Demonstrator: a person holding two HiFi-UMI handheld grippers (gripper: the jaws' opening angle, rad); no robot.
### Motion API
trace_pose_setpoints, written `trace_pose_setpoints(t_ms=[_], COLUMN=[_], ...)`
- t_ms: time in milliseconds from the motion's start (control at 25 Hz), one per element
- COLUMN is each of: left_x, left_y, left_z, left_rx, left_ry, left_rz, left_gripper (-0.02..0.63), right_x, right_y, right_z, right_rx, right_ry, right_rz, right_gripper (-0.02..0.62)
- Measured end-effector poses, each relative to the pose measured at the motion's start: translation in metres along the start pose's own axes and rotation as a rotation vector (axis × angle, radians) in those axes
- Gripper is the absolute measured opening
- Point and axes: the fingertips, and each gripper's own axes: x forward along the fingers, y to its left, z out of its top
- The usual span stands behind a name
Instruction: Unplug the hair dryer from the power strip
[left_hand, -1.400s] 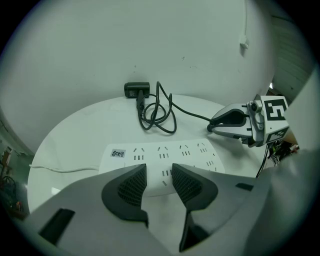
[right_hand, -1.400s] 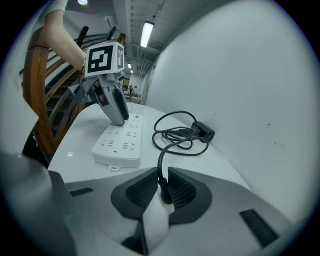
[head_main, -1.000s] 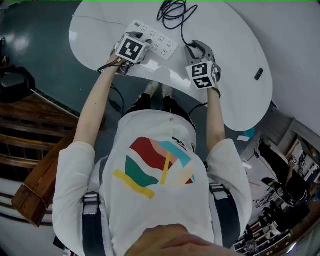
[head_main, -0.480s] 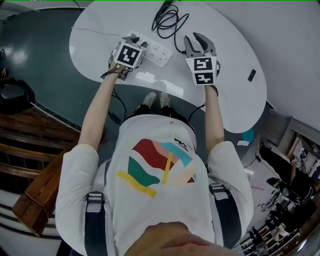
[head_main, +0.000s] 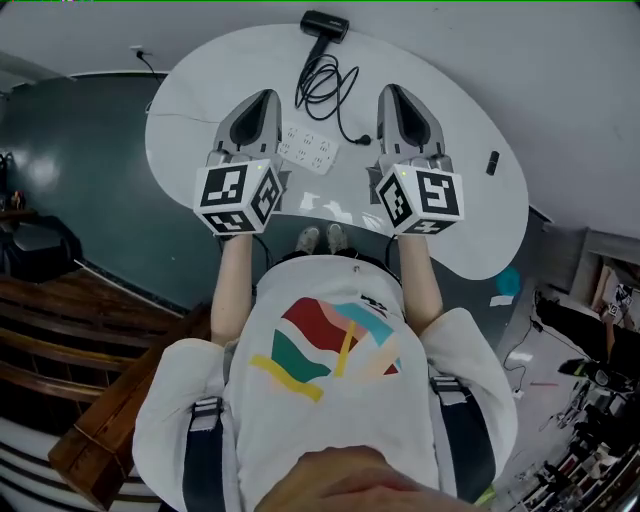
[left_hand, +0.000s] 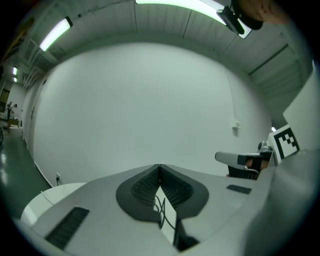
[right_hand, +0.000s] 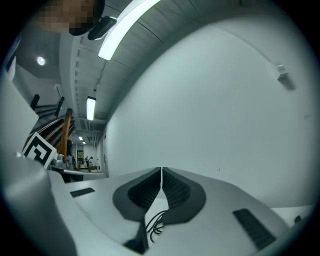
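Note:
A white power strip (head_main: 308, 148) lies on the white table (head_main: 470, 220) between my two grippers. The black hair dryer (head_main: 325, 24) rests at the table's far edge. Its coiled cable (head_main: 325, 85) runs to a plug (head_main: 367, 140) lying on the table right of the strip, apart from it. My left gripper (head_main: 268, 97) (left_hand: 159, 166) is raised above the table, points level at the wall, and is shut on nothing. My right gripper (head_main: 388, 93) (right_hand: 161, 170) is raised alongside it; its jaws are closing, the tips meet, and nothing is between them.
A small black object (head_main: 492, 162) lies near the table's right edge. A bare white wall (left_hand: 150, 100) stands just beyond the table. Wooden steps (head_main: 60, 330) are at the left, and clutter (head_main: 600, 400) covers the floor at the right.
Both grippers have lifted off the table and tilted up to point level. Both sets of jaws have closed. The hair dryer has come into the head view.

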Motion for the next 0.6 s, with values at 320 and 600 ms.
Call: trace_pose_setpoints(t_ms=[320, 600], left_x=[-0.038, -0.039], left_y=[-0.041, -0.049], left_z=[0.016, 0.010], left_rx=[0.152, 0.137], left_ry=[-0.119, -0.116], left_rz=[-0.010, -0.028], left_gripper=[0.017, 0.017], right_x=[-0.044, -0.055], right_y=[0.046, 0.049], right_z=[-0.006, -0.031], right_rx=[-0.263, -0.301], right_ry=[-0.043, 0.045], right_rz=[0.038, 0.040], right_gripper=[0.017, 0.009])
